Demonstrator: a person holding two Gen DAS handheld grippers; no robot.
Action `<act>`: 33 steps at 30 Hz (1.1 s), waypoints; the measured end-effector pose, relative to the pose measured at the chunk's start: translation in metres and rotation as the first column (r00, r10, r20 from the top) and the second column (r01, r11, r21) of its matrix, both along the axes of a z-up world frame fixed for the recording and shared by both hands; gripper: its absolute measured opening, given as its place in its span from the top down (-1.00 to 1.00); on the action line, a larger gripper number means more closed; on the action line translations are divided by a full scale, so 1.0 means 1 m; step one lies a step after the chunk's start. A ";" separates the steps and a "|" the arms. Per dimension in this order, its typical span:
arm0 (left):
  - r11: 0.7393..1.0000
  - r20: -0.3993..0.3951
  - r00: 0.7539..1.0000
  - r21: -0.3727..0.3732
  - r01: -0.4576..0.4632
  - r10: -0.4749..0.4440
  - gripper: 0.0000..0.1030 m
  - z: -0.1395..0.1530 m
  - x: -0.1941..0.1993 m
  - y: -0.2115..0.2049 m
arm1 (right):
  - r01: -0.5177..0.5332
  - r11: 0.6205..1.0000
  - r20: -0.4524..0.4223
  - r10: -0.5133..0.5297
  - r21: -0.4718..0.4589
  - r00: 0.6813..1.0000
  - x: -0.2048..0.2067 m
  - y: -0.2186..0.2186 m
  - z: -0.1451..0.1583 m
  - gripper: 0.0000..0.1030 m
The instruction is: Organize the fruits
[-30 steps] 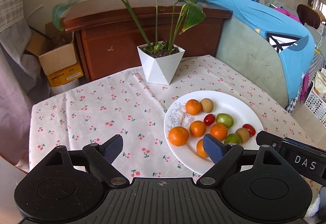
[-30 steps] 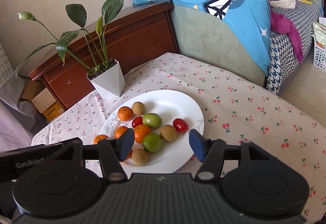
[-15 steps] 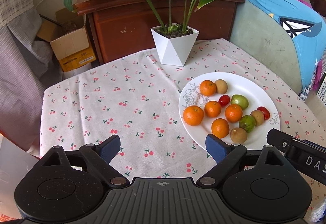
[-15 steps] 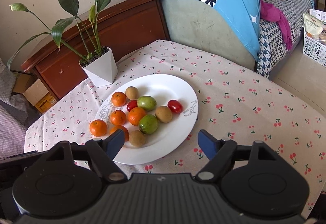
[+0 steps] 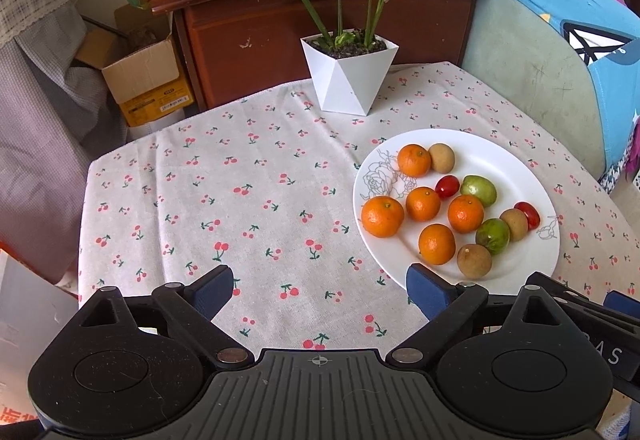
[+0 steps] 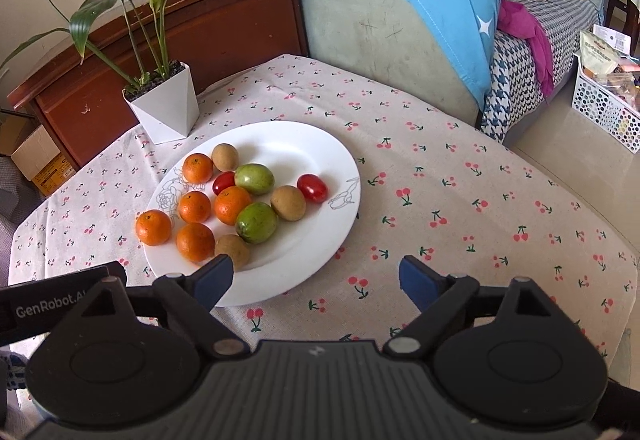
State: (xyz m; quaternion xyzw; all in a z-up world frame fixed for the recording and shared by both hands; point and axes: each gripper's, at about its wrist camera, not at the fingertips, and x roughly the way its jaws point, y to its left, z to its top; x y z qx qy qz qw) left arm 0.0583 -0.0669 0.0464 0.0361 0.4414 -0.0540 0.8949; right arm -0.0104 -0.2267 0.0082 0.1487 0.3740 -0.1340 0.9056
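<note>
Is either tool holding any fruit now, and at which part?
Nothing is held. The left tool and right tool are both empty, jaws opening, above the tablecloth.

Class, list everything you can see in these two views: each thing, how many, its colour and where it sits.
Round white plate: one, on the cherry-print tablecloth.
Small orange mandarins: five, orange, on the plate's left part.
Brown round fruits: three, brown, on the plate.
Green round fruits: two, green, mid-plate.
Red cherry tomatoes: two, red, on the plate.
White angular plant pot: one, behind the plate.
Dark wooden cabinet: one, behind the table.
Cardboard box: brown, beside the cabinet.
Left gripper: black, jaws opening, empty.
Right gripper: black, jaws opening, empty.
</note>
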 end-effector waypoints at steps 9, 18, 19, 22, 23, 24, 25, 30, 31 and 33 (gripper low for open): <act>1.000 -0.016 1.000 0.002 -0.012 0.012 -0.84 -0.003 0.003 0.001 | -0.002 1.000 -0.016 0.002 -0.006 1.000 0.004 0.002 -0.004 -0.76; 1.000 -0.027 0.999 0.008 -0.027 0.027 -0.84 -0.004 0.005 0.002 | -0.004 1.000 -0.021 0.004 -0.017 1.000 0.006 0.006 -0.005 -0.76; 1.000 -0.027 0.999 0.008 -0.028 0.028 -0.84 -0.004 0.006 0.002 | -0.004 1.000 -0.021 0.004 -0.017 1.000 0.006 0.005 -0.005 -0.76; 1.000 -0.027 0.999 0.008 -0.027 0.027 -0.84 -0.004 0.006 0.003 | -0.004 1.000 -0.021 0.004 -0.016 1.000 0.006 0.006 -0.005 -0.76; 1.000 -0.027 0.999 0.008 -0.027 0.027 -0.84 -0.004 0.006 0.003 | -0.004 1.000 -0.021 0.003 -0.017 1.000 0.006 0.006 -0.005 -0.76; 1.000 -0.027 0.999 0.008 -0.027 0.027 -0.84 -0.004 0.006 0.003 | -0.004 1.000 -0.020 0.004 -0.018 1.000 0.006 0.006 -0.005 -0.76; 1.000 -0.027 0.999 0.008 -0.027 0.027 -0.84 -0.004 0.006 0.002 | -0.005 1.000 -0.020 0.005 -0.019 1.000 0.005 0.006 -0.005 -0.76; 1.000 -0.028 0.999 0.013 -0.027 0.028 -0.84 -0.005 0.005 0.002 | -0.008 1.000 -0.022 0.008 -0.016 1.000 0.006 0.005 -0.006 -0.76; 1.000 -0.027 0.999 0.015 -0.027 0.028 -0.84 -0.005 0.005 0.002 | -0.010 1.000 -0.022 0.009 -0.016 1.000 0.005 0.005 -0.006 -0.76; 0.999 -0.025 0.999 0.017 -0.027 0.028 -0.84 -0.004 0.005 0.002 | -0.012 1.000 -0.021 0.011 -0.019 1.000 0.005 0.006 -0.006 -0.76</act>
